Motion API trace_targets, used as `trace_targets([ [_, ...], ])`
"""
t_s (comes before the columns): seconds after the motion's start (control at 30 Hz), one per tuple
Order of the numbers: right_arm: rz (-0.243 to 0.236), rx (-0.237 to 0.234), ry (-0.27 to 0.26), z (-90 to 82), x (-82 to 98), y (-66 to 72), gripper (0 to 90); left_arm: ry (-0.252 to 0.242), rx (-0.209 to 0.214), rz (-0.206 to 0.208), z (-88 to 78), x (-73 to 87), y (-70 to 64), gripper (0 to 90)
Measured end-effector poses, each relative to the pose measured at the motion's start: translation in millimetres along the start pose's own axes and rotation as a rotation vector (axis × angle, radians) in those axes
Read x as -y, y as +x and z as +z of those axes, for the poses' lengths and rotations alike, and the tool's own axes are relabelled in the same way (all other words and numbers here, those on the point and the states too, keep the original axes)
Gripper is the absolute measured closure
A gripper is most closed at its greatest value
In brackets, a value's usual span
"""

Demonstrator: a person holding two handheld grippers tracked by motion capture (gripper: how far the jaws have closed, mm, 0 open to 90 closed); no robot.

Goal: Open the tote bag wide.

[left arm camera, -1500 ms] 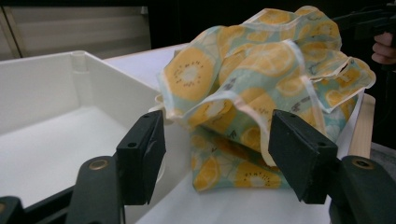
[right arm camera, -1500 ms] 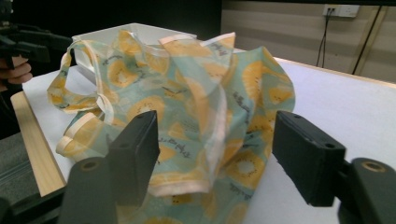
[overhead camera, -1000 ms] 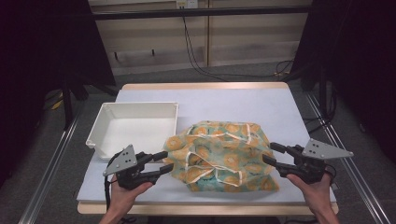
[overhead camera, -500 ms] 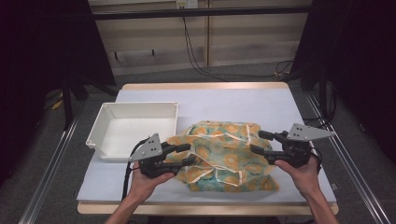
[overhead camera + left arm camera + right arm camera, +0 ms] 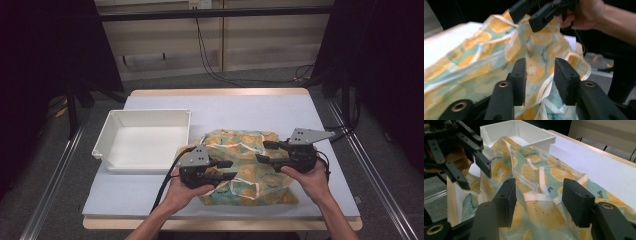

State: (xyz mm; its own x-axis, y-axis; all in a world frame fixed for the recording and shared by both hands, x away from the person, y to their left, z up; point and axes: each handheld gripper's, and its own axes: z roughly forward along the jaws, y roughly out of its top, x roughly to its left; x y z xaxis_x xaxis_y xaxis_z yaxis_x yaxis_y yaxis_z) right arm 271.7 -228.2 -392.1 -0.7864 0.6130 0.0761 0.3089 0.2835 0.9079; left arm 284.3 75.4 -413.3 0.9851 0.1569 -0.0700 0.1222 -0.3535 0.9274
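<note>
A crumpled cloth [image 5: 235,145] printed with orange slices on teal lies on the near half of the table. My left gripper [image 5: 229,169] reaches over its left side, pointing right. In the left gripper view the jaws [image 5: 540,67] stand apart with a fold of cloth [image 5: 486,50] rising between them, unpinched; they have just been closing a little. My right gripper [image 5: 261,151] reaches in from the right, pointing left. Its jaws [image 5: 540,192] are wide apart over a white-edged fold of cloth [image 5: 541,175]; they have just been closing slightly.
A white tray [image 5: 145,165] stands left of the cloth, its wall [image 5: 544,138] showing behind the cloth in the right gripper view. The table [image 5: 250,107] has a white top and a wooden edge. Metal rails run along both sides.
Both hands have moved inward toward each other over the cloth, the left one rightward and the right one leftward. The cloth has bunched up narrower between them.
</note>
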Motion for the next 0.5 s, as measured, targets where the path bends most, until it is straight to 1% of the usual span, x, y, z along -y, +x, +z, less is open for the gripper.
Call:
trace_targets([
  [0.03, 0.006, -0.002, -0.003, 2.6, 2.0, -0.2, 44.2, 0.009, 0.006, 0.006, 1.8, 0.3, 0.1, 60.4],
  [0.1, 0.001, -0.002, 0.023, 9.0, 4.7, 0.6, 42.7, 0.032, 0.013, 0.017, 6.5, 0.8, 0.6, 58.8],
  [0.17, 0.001, -0.006, 0.036, 14.6, 6.0, 0.2, 41.5, 0.048, 0.011, -0.004, 13.5, 2.5, 0.3, 56.2],
  [0.2, 0.002, -0.006, 0.041, 17.0, 6.2, 0.2, 41.1, 0.059, 0.001, -0.001, 17.2, 3.4, 0.2, 54.1],
  [0.23, 0.002, -0.009, 0.053, 21.5, 7.0, -0.2, 40.5, 0.073, 0.022, 0.004, 20.3, 4.4, 0.3, 53.4],
  [0.27, -0.001, -0.013, 0.058, 23.5, 7.4, -0.6, 40.5, 0.092, 0.027, 0.014, 23.3, 5.4, -0.7, 52.1],
  [0.33, -0.001, -0.014, 0.060, 25.2, 8.0, -1.1, 40.5, 0.115, 0.027, 0.025, 26.4, 8.2, -1.9, 51.3],
  [0.4, 0.005, -0.015, 0.064, 28.3, 9.3, -2.1, 41.0, 0.137, 0.017, 0.027, 28.8, 10.5, -1.7, 51.0],
  [0.43, 0.005, -0.022, 0.076, 32.6, 10.7, -3.6, 41.5, 0.136, 0.020, 0.023, 30.6, 11.8, -1.4, 51.0],
  [0.47, 0.005, -0.022, 0.076, 32.6, 10.7, -3.6, 41.5, 0.141, 0.016, 0.026, 32.2, 12.9, -1.2, 51.0],
  [0.5, 0.001, -0.029, 0.096, 37.3, 12.2, -4.6, 41.5, 0.153, 0.007, 0.039, 34.0, 13.6, -0.6, 52.1],
])
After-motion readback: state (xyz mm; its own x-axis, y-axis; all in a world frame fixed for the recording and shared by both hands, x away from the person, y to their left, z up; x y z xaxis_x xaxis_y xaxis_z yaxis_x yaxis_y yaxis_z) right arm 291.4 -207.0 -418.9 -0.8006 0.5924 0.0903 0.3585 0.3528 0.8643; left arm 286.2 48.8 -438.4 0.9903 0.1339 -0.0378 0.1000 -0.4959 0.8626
